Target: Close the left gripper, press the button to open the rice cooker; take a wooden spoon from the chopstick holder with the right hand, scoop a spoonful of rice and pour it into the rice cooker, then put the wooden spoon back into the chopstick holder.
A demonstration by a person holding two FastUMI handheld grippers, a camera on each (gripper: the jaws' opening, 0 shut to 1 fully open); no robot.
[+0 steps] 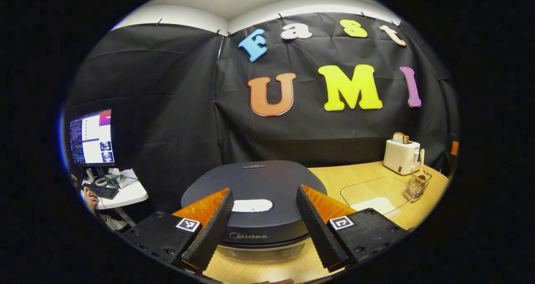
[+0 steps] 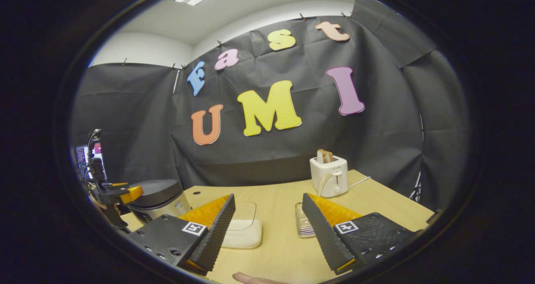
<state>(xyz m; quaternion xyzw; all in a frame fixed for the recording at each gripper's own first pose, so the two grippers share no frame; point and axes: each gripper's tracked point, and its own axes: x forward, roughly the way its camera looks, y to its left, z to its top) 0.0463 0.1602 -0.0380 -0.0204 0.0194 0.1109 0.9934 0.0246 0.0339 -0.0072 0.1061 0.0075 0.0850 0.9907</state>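
Observation:
The dark rice cooker [image 1: 255, 179] stands shut right in front of my left gripper [image 1: 264, 190]. Its white button [image 1: 252, 205] lies on the lid between the open fingers, which touch nothing. Far right, a wooden spoon [image 1: 422, 160] stands in the wire chopstick holder [image 1: 417, 188], beside a clear box with white rice [image 1: 373, 204]. My right gripper [image 2: 268, 196] is open and holds nothing above the table. The rice box [image 2: 242, 234] is by its left finger, and the holder [image 2: 303, 223] is half hidden behind its right finger. The cooker [image 2: 159, 194] and my left gripper [image 2: 125, 193] sit far left.
A white toaster [image 1: 401, 155] with a slice of bread stands at the back of the wooden table [image 2: 376, 204], against the black cloth wall. Left of the table, a side desk carries a monitor [image 1: 92, 136] and a keyboard with a person's hand [image 1: 90, 198] on it.

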